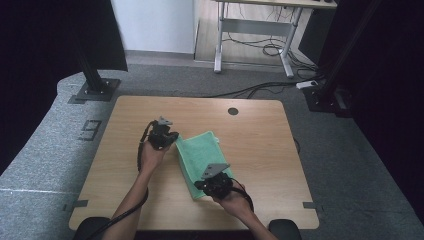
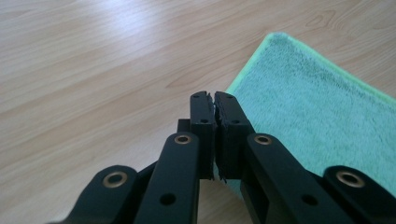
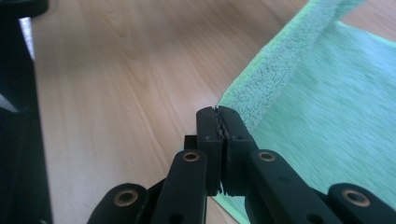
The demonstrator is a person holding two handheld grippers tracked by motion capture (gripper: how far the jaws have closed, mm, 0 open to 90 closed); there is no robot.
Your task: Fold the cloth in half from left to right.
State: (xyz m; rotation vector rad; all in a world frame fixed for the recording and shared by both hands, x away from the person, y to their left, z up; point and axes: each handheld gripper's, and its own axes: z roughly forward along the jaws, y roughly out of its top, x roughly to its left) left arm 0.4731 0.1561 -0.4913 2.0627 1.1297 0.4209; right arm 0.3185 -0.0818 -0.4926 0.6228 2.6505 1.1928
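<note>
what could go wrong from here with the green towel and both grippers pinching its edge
The left gripper and right gripper are each shut on only the thin edge of the green towel, so a corner could slip out. Uneven pulling might bunch it instead of folding cleanly. A dragged towel could slide across the smooth table.

Two black grippers are carried on bare forearms, no sleeves being seen. The left gripper (image 1: 161, 134) and the right gripper (image 1: 216, 181) are each topped by a grey three-cornered plate and trailed by a black cable. Their jaws are built of black links pinned with brass-ringed rivets, and toothed pads are fitted inside.
</note>
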